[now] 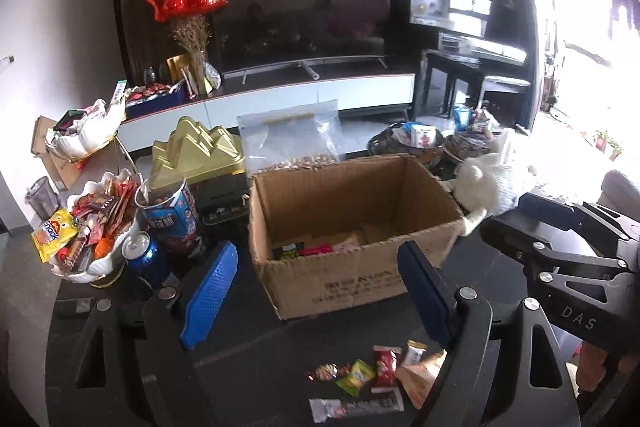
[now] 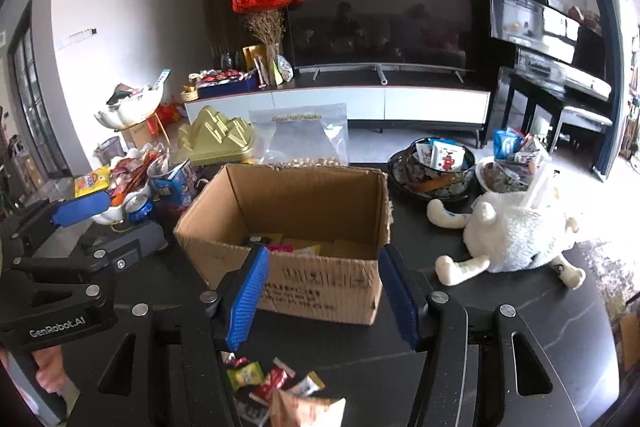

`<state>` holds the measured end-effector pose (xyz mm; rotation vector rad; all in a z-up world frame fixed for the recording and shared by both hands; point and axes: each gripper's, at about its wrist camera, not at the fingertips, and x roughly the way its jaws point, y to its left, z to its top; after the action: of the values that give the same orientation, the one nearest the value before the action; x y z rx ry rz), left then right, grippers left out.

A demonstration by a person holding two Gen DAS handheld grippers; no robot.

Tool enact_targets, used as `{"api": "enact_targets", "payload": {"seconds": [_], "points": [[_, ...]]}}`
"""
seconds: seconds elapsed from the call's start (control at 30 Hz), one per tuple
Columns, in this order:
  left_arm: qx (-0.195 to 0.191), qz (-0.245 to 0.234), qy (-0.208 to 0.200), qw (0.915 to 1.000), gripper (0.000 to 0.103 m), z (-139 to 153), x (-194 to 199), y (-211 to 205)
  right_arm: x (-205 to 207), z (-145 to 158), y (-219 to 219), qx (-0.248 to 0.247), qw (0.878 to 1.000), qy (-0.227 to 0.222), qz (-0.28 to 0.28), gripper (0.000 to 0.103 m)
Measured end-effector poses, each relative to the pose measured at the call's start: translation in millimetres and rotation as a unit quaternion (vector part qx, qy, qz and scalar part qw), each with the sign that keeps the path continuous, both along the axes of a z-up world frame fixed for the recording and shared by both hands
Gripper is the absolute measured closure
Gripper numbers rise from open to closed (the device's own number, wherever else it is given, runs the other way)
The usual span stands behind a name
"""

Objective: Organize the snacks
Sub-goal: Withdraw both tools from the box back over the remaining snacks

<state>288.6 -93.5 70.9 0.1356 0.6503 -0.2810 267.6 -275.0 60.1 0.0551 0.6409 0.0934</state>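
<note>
- The packets inside the cardboard box (image 1: 344,227) are mostly hidden behind its front wall; only their top edges show.
- In the right wrist view, the loose snacks (image 2: 276,383) are partly covered by the gripper's frame and cut off by the bottom edge.
- The print on the box front is blurred, probably unreadable.

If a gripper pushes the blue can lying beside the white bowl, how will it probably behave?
The blue can lies on its side, so it would probably roll. Its smooth metal looks slippery. The bowl and tube stand close, so it may bump them.
</note>
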Motion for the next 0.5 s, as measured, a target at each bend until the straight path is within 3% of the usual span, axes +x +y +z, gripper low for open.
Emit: {"api": "enact_targets", "payload": {"seconds": [0.5], "points": [[0.009,-0.027,-0.022,0.9994,0.018,-6,-74,-5,-68,-16,-4,0.012,1.0,0.008,0.014,0.045]]}}
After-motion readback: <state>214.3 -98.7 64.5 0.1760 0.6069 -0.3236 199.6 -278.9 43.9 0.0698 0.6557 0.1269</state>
